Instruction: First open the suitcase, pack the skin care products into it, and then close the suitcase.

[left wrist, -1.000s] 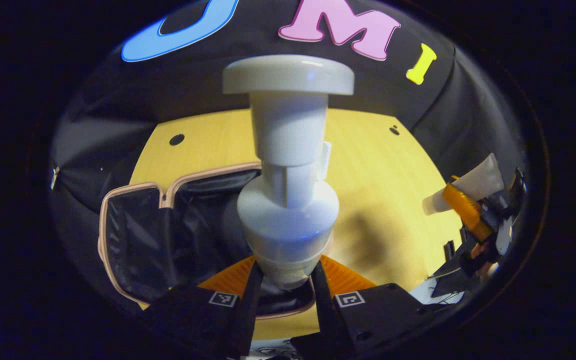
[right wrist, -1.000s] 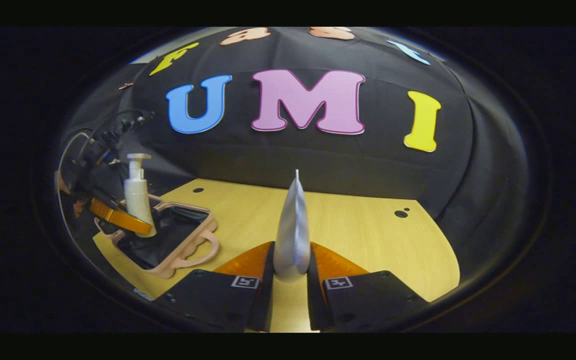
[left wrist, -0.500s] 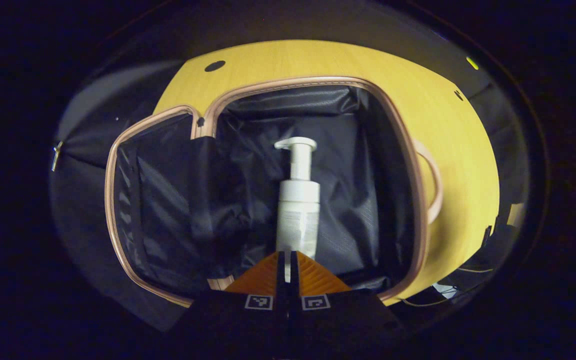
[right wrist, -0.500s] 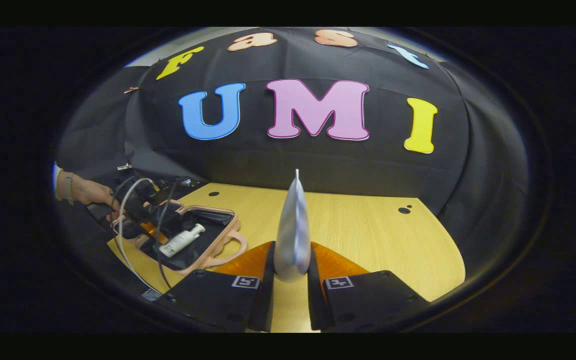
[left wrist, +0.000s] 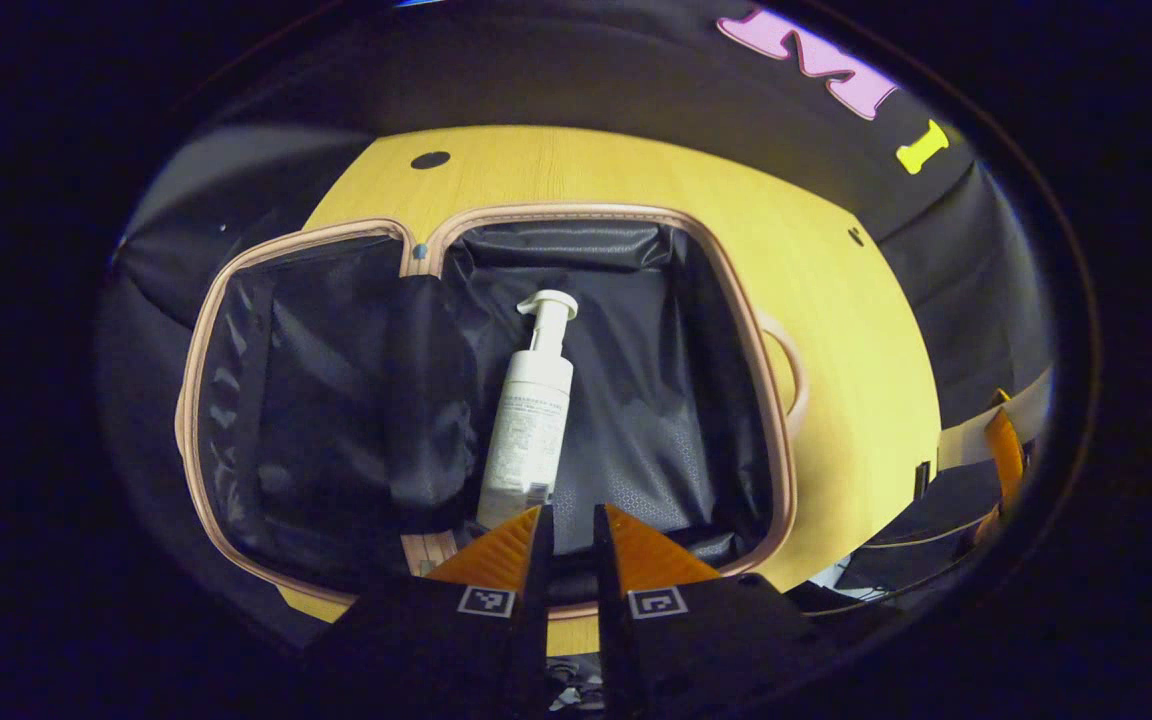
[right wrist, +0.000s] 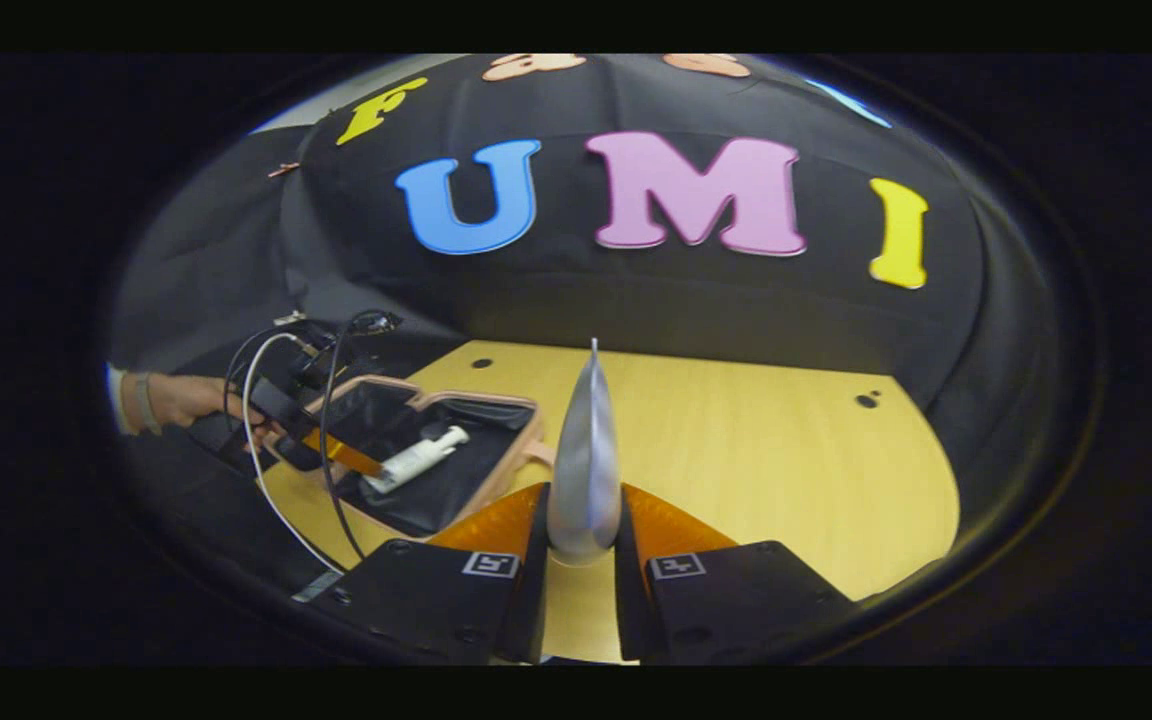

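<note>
Two grippers above an open suitcase (left wrist: 786, 440) on the table (left wrist: 836, 330).
Left gripper (left wrist: 568, 520): fingers slightly parted, holding nothing; the pump bottle (left wrist: 528, 420) lies flat inside the suitcase lining. Right gripper (right wrist: 584, 520): fingers pinch an upright tube (right wrist: 586, 450) over the table.

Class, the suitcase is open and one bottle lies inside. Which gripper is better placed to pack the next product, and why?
Right. The right gripper is shut on a silver tube; the left gripper is empty above the pump bottle in the suitcase.
</note>
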